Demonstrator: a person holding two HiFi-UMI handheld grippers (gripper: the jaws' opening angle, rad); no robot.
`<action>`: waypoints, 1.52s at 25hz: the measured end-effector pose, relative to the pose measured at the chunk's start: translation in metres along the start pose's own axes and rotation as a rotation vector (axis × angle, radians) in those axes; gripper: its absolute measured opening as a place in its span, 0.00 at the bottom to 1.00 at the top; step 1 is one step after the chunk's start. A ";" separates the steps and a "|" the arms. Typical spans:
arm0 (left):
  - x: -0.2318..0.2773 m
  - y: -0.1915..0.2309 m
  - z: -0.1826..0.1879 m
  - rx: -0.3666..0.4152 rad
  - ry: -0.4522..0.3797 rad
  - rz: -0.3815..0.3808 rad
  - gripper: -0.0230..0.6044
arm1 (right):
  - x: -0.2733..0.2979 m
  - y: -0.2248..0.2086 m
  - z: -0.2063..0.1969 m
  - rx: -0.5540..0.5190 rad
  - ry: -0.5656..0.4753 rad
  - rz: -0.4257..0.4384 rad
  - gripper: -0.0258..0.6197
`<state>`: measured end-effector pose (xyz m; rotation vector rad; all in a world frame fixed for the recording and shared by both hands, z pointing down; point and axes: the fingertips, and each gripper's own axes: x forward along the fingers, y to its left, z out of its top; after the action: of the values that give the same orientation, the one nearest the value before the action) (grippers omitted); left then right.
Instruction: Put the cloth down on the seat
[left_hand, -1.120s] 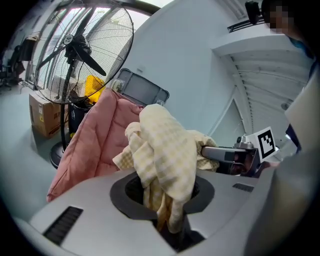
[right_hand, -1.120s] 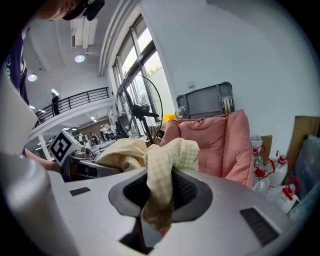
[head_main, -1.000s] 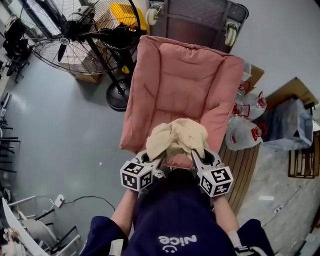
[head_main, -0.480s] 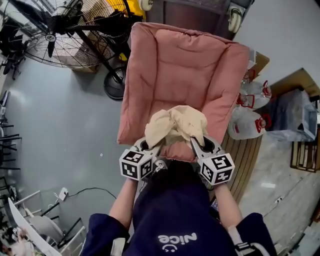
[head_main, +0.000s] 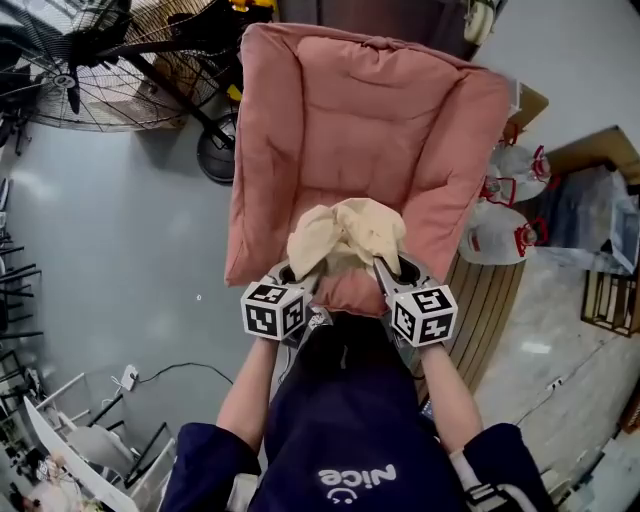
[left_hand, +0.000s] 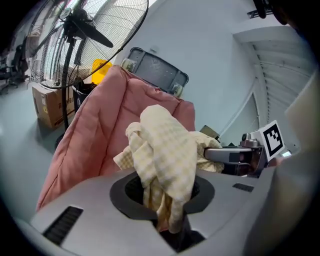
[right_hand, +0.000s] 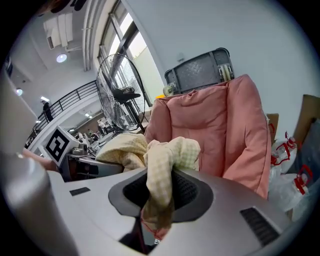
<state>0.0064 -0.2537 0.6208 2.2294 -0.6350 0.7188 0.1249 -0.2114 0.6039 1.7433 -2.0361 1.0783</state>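
Above pink seat (head_main: 360, 130), left tongs (head_main: 298, 274) and right tongs (head_main: 386, 270), tilted downward, pinch cloth (head_main: 345, 230).

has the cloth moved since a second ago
Yes. The cloth has shifted further in over the pink seat, away from its front edge and toward the backrest.

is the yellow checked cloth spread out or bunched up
Bunched up: the yellow checked cloth is a crumpled wad, one end pinched in the left gripper, the other in the right gripper.

A grey glossy floor (head_main: 110, 240) fills the left; a large pedestal fan (head_main: 80, 80) stands upper left, plastic jugs (head_main: 497, 243) and a slatted wooden pallet (head_main: 482, 318) at right.
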 end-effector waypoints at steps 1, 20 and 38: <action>0.007 0.005 0.000 -0.006 0.008 0.007 0.20 | 0.007 -0.004 -0.003 0.009 0.011 0.000 0.21; 0.116 0.095 -0.043 -0.032 0.200 0.077 0.20 | 0.125 -0.066 -0.069 0.168 0.144 -0.029 0.21; 0.198 0.154 -0.089 -0.066 0.330 0.165 0.21 | 0.201 -0.127 -0.126 0.217 0.258 -0.078 0.21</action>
<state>0.0277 -0.3304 0.8745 1.9538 -0.6682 1.1048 0.1583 -0.2776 0.8626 1.6623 -1.7373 1.4597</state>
